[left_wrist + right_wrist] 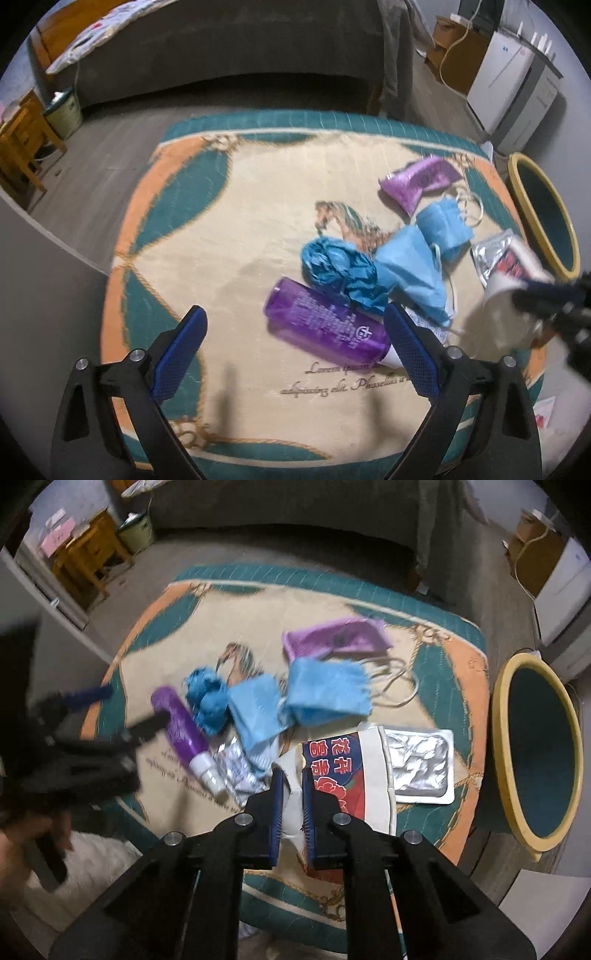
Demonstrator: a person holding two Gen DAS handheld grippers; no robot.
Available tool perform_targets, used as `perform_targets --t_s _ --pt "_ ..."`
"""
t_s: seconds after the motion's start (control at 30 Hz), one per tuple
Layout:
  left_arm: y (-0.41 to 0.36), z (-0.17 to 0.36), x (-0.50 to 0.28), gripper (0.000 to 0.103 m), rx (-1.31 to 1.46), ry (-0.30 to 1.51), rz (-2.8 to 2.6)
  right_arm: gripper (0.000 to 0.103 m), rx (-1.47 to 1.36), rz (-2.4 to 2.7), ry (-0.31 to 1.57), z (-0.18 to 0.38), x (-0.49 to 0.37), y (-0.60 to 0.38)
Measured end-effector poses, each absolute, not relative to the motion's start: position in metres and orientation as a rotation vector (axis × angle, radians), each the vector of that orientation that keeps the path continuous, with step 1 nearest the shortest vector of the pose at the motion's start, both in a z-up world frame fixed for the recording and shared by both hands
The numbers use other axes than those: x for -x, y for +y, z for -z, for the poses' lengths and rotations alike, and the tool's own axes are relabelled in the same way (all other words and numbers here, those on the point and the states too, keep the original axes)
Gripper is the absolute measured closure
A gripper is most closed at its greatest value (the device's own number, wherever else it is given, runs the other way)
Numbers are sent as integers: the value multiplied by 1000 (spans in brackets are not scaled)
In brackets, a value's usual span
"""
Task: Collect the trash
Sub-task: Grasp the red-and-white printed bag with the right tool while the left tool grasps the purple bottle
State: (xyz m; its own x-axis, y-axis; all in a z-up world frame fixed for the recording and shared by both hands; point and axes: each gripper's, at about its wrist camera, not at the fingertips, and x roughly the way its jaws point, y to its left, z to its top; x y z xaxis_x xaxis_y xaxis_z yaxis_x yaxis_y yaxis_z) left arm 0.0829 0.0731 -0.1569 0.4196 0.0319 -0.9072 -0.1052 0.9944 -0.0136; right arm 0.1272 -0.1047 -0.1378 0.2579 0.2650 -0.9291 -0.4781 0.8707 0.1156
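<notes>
Right wrist view looks steeply down on a patterned cloth covering a low table, with litter scattered across its middle. The right gripper is clenched on the pale rim of a paper cup printed in red and blue, its two blue pads pinching the cup wall between them, likely so the cup can be carried off by its edge. Just beyond and to the right of that gripper lies a silver foil pack. Further ahead lie two blue face masks, a crumpled blue wad and a purple wrapper. Well to the right of the gripper, past the table edge, stands a bin with a yellow rim and dark green inside, open and seemingly placed close for easy dropping.

Left wrist view shows the left gripper spread wide and grasping nothing, pointing down over a purple bottle that lies on its side, white cap toward the gripper. The bottle sits between the open blue pads but apart from them, so this hand appears lined up for the next pickup. To that gripper's right, the cup shows blurred in the other gripper
</notes>
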Motion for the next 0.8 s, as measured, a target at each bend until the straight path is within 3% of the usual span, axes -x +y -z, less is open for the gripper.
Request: perform_targets --t_s 0.17,0.3,0.47,0.8 --pt "68 173 -92 30 101 1186 -60 93 195 -521 1205 133 -131 -105" --pt "66 186 -98 36 93 1228 -50 93 191 -524 1198 132 -135 -105" --pt "64 187 -97 52 85 1230 -38 93 183 -527 1190 130 -139 -107" --pt "61 175 -90 66 80 1192 15 93 175 -528 1174 126 -144 -106"
